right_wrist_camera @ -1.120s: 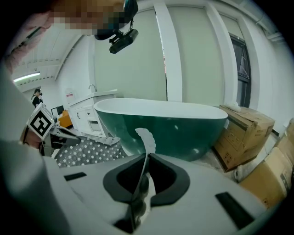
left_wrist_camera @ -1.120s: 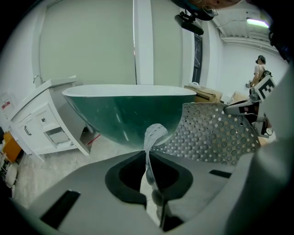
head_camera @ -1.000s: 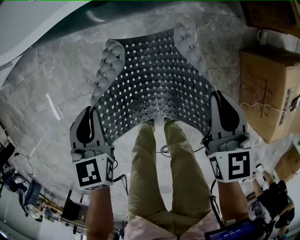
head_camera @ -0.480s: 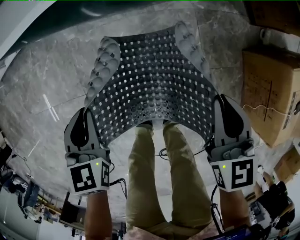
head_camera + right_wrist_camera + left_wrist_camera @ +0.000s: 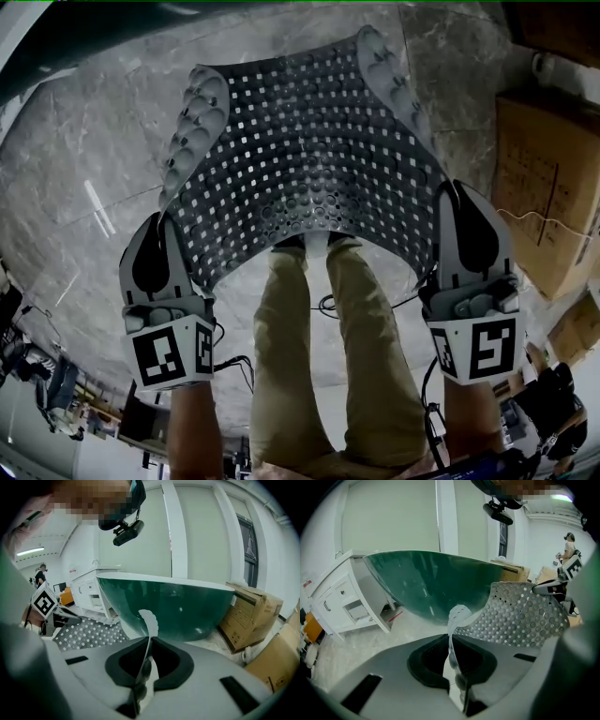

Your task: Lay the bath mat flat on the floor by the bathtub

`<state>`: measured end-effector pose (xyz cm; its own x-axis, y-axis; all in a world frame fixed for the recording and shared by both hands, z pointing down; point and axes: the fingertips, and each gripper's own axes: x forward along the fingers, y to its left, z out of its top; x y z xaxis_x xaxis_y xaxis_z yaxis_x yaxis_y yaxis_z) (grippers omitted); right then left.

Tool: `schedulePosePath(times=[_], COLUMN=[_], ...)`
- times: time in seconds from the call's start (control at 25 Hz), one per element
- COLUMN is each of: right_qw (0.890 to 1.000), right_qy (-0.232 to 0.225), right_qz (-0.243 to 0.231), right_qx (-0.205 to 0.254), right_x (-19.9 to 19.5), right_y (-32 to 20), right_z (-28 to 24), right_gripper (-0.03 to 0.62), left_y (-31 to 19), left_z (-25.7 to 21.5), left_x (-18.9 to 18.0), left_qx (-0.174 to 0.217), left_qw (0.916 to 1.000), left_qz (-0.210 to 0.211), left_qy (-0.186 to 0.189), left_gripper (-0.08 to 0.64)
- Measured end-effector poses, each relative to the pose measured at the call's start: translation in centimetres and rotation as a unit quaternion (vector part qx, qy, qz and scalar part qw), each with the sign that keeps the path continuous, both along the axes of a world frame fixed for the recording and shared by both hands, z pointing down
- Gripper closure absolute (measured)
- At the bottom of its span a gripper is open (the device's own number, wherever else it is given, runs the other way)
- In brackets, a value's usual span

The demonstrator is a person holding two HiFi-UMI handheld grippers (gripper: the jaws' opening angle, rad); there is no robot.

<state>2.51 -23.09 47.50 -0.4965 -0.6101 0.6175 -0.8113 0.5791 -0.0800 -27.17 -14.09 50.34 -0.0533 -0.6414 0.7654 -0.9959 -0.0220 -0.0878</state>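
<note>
- While the left gripper (image 5: 161, 234) clamps one near corner of the grey perforated rubber bath mat (image 5: 309, 150), the right gripper (image 5: 461, 204) clamps the other.
- Its sides curl upward.

- Head view looks steeply down onto the bath mat (image 5: 309, 159) and floor (image 5: 84, 141).
- Left gripper view and right gripper view look low along their jaws, sharing the bathtub (image 5: 426, 583).

Left gripper (image 5: 451, 641): jaws closed on a thin pale edge of the bath mat (image 5: 520, 618). The mat's perforated, studded sheet is raised in front of the green bathtub (image 5: 431, 583), toward its right end. White cabinet (image 5: 344, 602) stands left of the bathtub. Cardboard box (image 5: 511, 568) sits beyond the bathtub's right rim. Right gripper (image 5: 562, 576) is at the mat's far corner.
</note>
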Motion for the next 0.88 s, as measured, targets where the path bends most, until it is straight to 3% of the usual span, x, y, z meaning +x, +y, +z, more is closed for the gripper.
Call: schedulePosePath(times=[0.88], right_qw=[1.000], right_qy=[0.017], right_qz=[-0.011], right_qx=[-0.014], right_x=[-1.4], right_y=[-0.4], right_z=[-1.1], right_gripper=[0.561], left_y=[0.2], left_z=[-0.1], left_x=[-1.0], left_qx=[-0.024], left_qw=[0.9993], left_qz=[-0.007], left_qy=[0.027], left_gripper=[0.522])
